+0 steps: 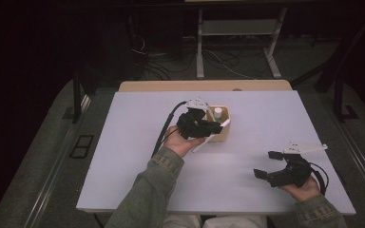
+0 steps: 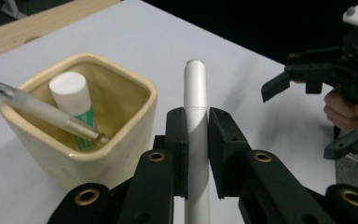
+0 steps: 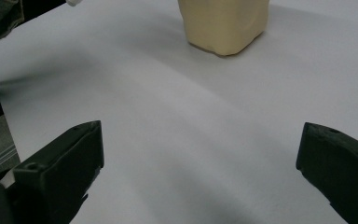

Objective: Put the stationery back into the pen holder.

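The left gripper [image 2: 196, 140] has its two black fingers [image 2: 177, 140] pressed narrowly on a slim white plastic tube [image 2: 196, 93], which stands upright between them in the left gripper view, its rounded top rising above the fingertips. In the high view that gripper [image 1: 214, 127] sits near the middle of the pale grey tabletop [image 1: 266, 118], with the tube [image 1: 224, 123] poking out toward 3 o'clock, against the cup's near side.

Just beside the tube, at 9 o'clock in the left gripper view, stands a cream-coloured square ceramic cup [image 2: 121, 149]. Inside it leans a white-capped tube with a green label [image 2: 72, 98] and a thin translucent stick [image 2: 37, 109] that slants over the cup's rim toward 10 o'clock. In the high view the cup [image 1: 225, 133] lies just past the left gripper, at 1 o'clock from the hand.

The right gripper [image 1: 268, 164] rests at about 4 o'clock from the cup, well apart from it, low over the tabletop. Its fingers [image 3: 60, 172] stand wide with nothing between them, and in the right gripper view the cup's base [image 3: 223, 28] shows at 12 o'clock.
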Demonstrator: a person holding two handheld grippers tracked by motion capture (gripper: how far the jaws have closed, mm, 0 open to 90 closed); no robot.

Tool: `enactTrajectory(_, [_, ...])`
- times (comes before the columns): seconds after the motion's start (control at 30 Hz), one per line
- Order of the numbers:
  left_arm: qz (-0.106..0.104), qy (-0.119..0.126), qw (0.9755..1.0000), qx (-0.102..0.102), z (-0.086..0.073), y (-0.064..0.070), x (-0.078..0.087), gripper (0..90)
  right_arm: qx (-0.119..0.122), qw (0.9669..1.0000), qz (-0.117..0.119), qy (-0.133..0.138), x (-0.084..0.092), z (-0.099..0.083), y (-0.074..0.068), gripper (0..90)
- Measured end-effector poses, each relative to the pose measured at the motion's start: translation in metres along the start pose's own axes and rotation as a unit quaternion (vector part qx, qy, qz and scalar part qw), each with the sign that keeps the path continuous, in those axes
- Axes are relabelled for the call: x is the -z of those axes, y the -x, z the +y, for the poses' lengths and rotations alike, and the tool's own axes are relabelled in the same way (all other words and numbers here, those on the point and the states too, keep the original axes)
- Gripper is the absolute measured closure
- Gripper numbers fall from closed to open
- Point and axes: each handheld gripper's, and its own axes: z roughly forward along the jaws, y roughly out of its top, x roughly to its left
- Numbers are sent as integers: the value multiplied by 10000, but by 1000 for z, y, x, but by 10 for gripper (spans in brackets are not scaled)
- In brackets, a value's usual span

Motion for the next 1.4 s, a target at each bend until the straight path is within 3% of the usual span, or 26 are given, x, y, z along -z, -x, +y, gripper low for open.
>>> enactTrajectory(0.43, [30,515,9987,40,21,-8,6,775,6,10000,14,11,0,0,0,4])
enactTrajectory(0.8, [88,767,9970,-27,39,-18,8,775,6,10000,26,9,0,0,0,4])
enactTrajectory(1.07, [75,980,9952,3,52,-23,4,775,13,10000,31,22,0,0,1,4])
enactTrajectory(1.4, [117,1374,9904,-40,62,-29,0,775,13,10000,60,8,0,0,0,4])
